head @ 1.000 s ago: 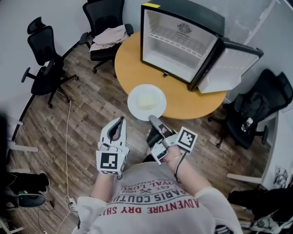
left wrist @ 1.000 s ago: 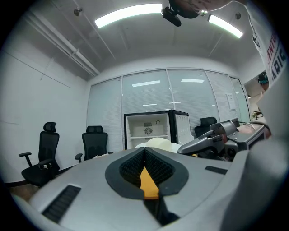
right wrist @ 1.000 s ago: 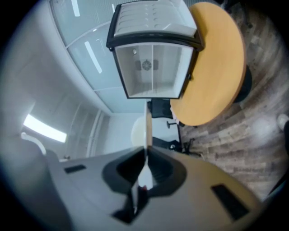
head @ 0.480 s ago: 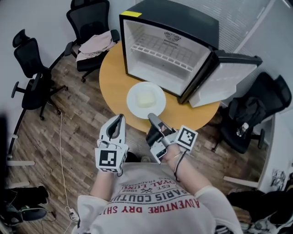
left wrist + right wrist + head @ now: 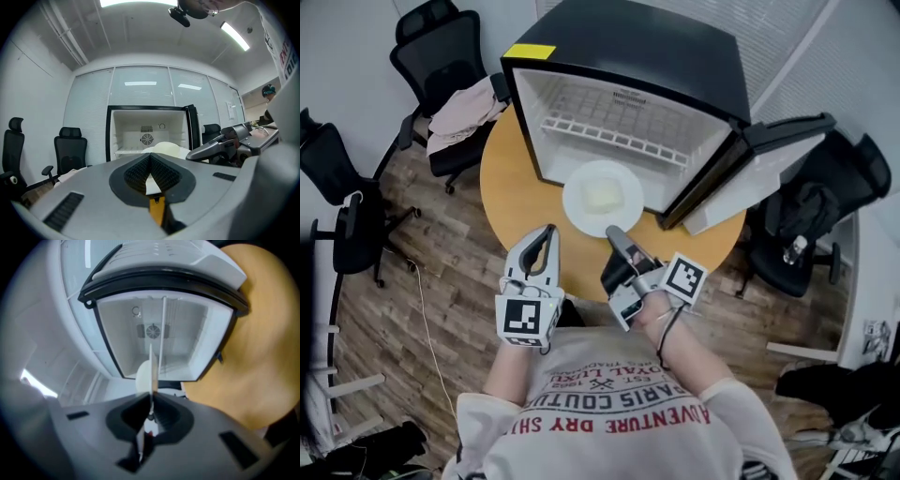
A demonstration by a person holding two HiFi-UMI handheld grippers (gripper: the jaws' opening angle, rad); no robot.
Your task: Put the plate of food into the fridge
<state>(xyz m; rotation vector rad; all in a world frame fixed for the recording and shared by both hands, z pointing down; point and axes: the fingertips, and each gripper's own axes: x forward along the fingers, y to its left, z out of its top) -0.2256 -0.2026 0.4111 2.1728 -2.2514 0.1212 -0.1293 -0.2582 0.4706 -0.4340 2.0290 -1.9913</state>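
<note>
Fingers (image 5: 166, 417) of the right gripper (image 5: 613, 232) pinch the plate (image 5: 577, 202) rim before the open fridge (image 5: 675, 56); left gripper (image 5: 549, 231) fingers closed, empty.

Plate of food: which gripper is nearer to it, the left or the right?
Right. The right gripper is shut on the near rim of the plate; the left gripper is beside it, clear of the rim.

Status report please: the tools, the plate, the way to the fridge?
Right tool shut on plate rim, food on it. Left tool shut, beside plate. Open fridge ahead, way clear.
</note>
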